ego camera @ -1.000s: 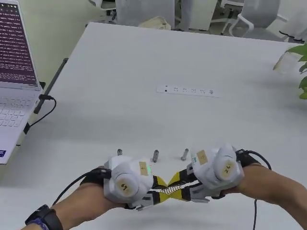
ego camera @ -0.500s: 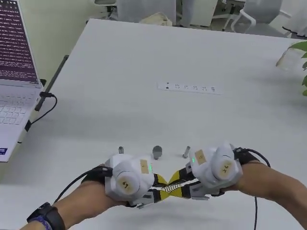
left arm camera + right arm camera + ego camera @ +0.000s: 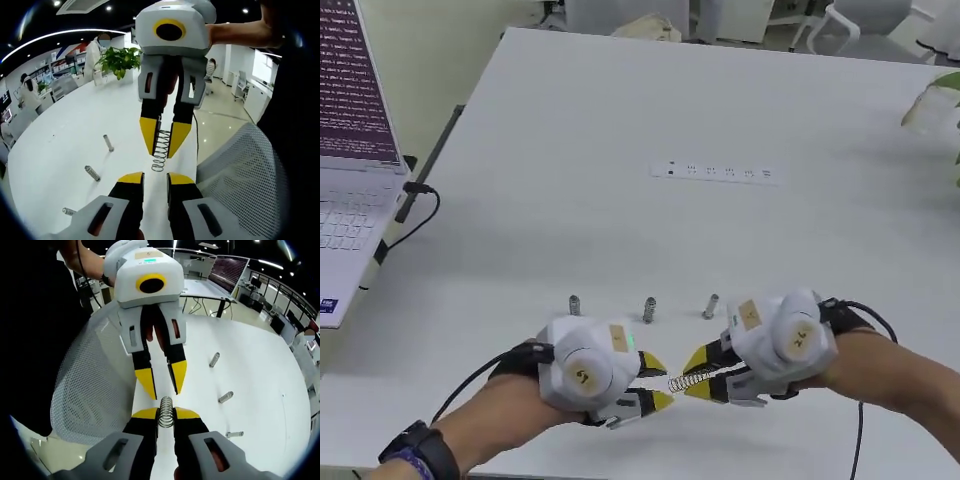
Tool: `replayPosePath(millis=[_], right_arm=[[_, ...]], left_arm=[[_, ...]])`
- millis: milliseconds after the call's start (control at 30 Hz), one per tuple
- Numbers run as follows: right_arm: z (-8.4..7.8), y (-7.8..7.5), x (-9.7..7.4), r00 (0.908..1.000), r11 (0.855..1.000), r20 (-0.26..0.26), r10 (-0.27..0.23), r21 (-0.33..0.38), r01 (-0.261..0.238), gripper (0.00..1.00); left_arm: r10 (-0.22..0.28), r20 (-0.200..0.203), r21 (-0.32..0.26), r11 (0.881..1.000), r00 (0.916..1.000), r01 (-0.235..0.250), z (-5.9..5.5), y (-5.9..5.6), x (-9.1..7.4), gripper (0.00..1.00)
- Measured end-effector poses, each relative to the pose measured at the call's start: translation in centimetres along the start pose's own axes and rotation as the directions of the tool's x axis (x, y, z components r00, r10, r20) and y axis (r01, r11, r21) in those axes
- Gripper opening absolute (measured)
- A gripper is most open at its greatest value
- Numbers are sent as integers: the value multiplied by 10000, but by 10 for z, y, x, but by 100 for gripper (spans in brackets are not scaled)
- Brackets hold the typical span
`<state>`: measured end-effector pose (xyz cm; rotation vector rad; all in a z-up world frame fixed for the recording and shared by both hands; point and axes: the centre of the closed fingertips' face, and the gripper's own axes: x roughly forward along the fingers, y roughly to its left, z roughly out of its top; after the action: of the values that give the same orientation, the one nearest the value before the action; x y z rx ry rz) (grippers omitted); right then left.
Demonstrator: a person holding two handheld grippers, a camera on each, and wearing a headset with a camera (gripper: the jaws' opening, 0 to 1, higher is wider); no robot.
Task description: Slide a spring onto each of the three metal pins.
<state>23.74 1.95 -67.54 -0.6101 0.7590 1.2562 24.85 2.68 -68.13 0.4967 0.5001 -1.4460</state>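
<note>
Spring (image 3: 688, 381) is clamped at one end between the closed-in jaw tips of the right gripper (image 3: 705, 376). Its free end reaches just short of the left gripper (image 3: 657, 382), whose jaws are slightly parted and empty. Three pins (image 3: 649, 309) sit on the table (image 3: 620, 150) just beyond.

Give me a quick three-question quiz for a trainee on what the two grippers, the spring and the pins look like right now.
1. True or false: the right gripper is shut on a spring.
2. How many metal pins are on the table? A: two. B: three. C: five.
3. Fill in the blank: the left gripper has its jaws ____, with nothing between them.

Key: 1 true; 2 B; 3 open.
</note>
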Motion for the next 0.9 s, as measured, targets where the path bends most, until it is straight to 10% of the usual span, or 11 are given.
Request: replayPosePath(millis=[433, 900], right_arm=[[-29, -16, -12, 9971, 9967, -502, -570, 546, 597, 8], [-49, -35, -28, 9909, 9902, -916, -991, 898, 1073, 8]], left_arm=[[995, 163, -951, 9907, 9949, -976, -11, 15, -22, 17], [2256, 232, -2015, 9553, 9740, -2164, -25, 42, -55, 23]])
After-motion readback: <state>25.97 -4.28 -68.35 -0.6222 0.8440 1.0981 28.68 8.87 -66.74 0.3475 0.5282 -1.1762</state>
